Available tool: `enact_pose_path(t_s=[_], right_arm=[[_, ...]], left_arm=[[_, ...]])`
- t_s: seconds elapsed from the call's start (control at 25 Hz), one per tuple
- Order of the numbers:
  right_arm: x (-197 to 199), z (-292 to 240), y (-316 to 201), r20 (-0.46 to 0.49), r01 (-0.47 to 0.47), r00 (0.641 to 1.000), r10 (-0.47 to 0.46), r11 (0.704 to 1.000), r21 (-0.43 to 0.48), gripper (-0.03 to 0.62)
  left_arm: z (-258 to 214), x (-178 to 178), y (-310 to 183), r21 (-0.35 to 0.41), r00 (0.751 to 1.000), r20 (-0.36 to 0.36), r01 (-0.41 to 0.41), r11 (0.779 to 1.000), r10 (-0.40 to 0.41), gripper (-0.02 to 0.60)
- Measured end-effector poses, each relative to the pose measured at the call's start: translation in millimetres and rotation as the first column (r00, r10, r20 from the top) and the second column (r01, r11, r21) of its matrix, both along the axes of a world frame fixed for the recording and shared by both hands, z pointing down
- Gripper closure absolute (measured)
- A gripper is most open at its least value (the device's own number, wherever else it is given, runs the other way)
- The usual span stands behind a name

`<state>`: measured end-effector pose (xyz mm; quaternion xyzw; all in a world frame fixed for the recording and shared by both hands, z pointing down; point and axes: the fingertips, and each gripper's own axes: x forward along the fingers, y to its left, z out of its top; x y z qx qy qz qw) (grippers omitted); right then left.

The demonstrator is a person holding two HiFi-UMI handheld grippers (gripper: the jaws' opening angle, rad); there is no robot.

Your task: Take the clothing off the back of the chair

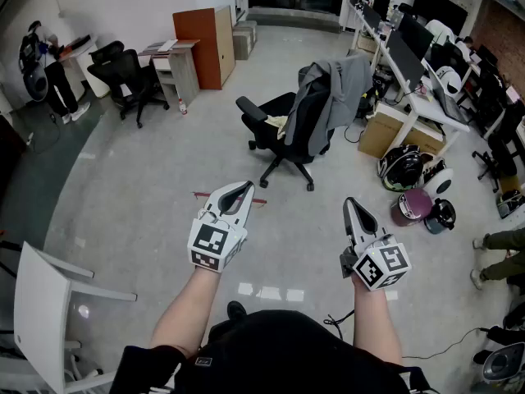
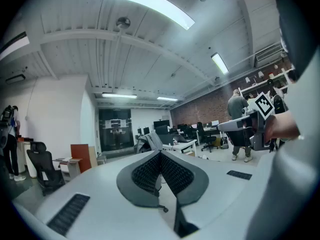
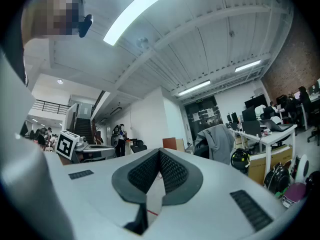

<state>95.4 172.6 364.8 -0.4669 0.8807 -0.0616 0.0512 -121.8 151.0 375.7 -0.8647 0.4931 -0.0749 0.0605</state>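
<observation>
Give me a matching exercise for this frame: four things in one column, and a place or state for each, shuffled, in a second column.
Things:
1. grey jacket
2. right gripper
3. brown cabinet
4. white chair

Places or states:
A. jaws shut, nothing between them
B. lower left corner of the head view
C. draped over the back of the black office chair
D. standing by the far wall

Pairs: 1-C; 2-A; 3-D; 4-B

Grey clothing (image 1: 336,84) hides the upper back of the chair (image 1: 267,130).
</observation>
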Motion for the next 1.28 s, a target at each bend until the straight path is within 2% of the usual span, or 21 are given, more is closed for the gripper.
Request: enact_pose_path(t_s=[0.2, 0.4, 0.56, 0.8, 1.0, 1.16, 1.28], right_arm=[[2, 5, 3, 0.008, 0.007, 1.000, -0.007, 1.000, -0.011, 0.582], [9, 12, 8, 0.026, 0.010, 1.000, -0.009, 1.000, -0.025, 0.582], [26, 20, 16, 0.039, -0.009, 0.999, 0.010, 0.999, -0.038, 0.582], [57, 24, 27, 0.101, 0.015, 0.995, -0.008, 0.998, -0.064, 0.581], [89, 47, 34, 0.091, 0.004, 0.996, 0.007, 0.993, -0.121, 0.580], [95, 64, 36, 0.101, 0.022, 0.995, -0.006, 0.988, -0.153, 0.580], [90, 73, 29, 0.103, 0.037, 0.994, -0.018, 0.982, -0.184, 0.580]], left_arm=[[-5, -7, 3, -0.001, 0.998, -0.048, 0.047, 0.999, -0.047, 0.580], [10, 0, 2, -0.066, 0.996, -0.079, 0.041, 0.997, -0.047, 0.580], [22, 21, 10, -0.087, 0.995, -0.102, 0.003, 0.996, -0.012, 0.580], [30, 53, 14, -0.121, 0.995, -0.095, -0.002, 0.993, -0.009, 0.580], [33, 77, 9, -0.132, 0.993, -0.104, 0.038, 0.991, -0.052, 0.580], [40, 102, 9, -0.135, 0.996, -0.086, 0.002, 0.991, -0.013, 0.580], [58, 103, 2, -0.186, 0.997, -0.077, -0.021, 0.982, 0.007, 0.580]])
